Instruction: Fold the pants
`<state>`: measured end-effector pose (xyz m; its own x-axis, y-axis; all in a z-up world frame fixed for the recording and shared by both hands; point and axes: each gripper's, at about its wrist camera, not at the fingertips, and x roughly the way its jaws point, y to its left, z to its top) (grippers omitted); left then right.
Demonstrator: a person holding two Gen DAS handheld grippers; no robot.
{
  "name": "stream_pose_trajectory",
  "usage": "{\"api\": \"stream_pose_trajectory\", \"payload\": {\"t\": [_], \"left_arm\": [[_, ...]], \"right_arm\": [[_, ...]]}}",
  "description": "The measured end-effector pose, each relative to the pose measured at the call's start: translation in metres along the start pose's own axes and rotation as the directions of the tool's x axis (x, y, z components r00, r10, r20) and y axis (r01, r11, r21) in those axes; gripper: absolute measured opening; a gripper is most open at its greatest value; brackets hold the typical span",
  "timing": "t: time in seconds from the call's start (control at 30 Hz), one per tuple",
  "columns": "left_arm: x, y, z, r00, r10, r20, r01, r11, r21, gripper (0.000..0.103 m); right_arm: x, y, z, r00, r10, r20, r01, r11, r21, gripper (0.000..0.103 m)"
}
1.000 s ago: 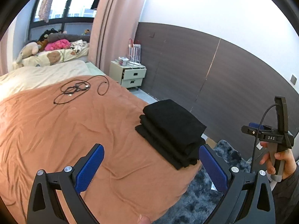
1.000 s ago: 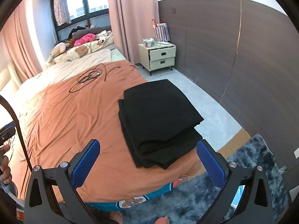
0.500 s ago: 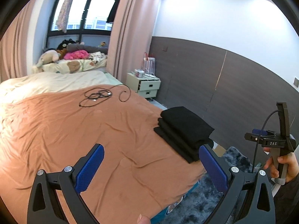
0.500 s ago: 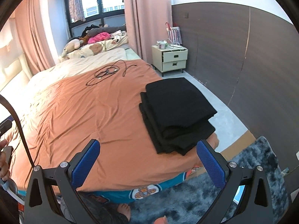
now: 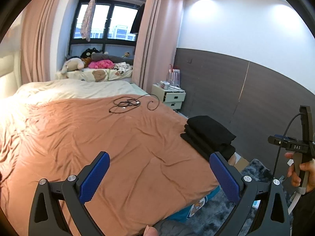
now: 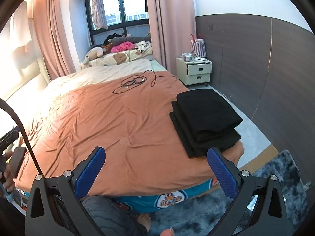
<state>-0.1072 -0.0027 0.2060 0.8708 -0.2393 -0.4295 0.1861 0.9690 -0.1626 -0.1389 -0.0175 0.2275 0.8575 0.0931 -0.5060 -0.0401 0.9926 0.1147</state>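
Grippers, left (image 5: 159, 175) and right (image 6: 155, 169), raised level above bed (image 6: 110, 129), jaws spread, empty; pants (image 6: 204, 118) folded

One folded stack of black pants (image 6: 204, 118) at the bed's (image 6: 110, 129) right edge, one tangled black cable (image 6: 135, 81) toward its far end, two grippers (image 5: 158, 174) (image 6: 155, 169), one two-drawer nightstand (image 6: 196, 71), perhaps four plush toys (image 6: 116, 48).

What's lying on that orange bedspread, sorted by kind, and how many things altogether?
Folded black pants: 1
Tangled black cable: 1
Total on the orange bedspread: 2
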Motion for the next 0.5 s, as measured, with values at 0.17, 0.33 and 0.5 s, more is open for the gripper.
{"api": "stream_pose_trajectory", "payload": {"t": [0.17, 0.33, 0.5], "left_arm": [[-0.028, 0.008, -0.015, 1.0, 0.023, 0.013, -0.024, 1.0, 0.02, 0.102], [-0.056, 0.021, -0.038, 0.998, 0.049, 0.025, -0.049, 0.999, 0.016, 0.102], [-0.076, 0.028, -0.063, 0.996, 0.086, 0.032, -0.086, 0.996, 0.021, 0.102]], "right_arm": [[-0.013, 0.015, -0.018, 1.0, 0.02, 0.022, -0.02, 1.0, -0.003, 0.103], [-0.025, 0.031, -0.041, 0.999, 0.038, 0.039, -0.038, 0.999, -0.011, 0.103], [-0.03, 0.044, -0.064, 0.997, 0.06, 0.044, -0.059, 0.998, -0.012, 0.103]]}}
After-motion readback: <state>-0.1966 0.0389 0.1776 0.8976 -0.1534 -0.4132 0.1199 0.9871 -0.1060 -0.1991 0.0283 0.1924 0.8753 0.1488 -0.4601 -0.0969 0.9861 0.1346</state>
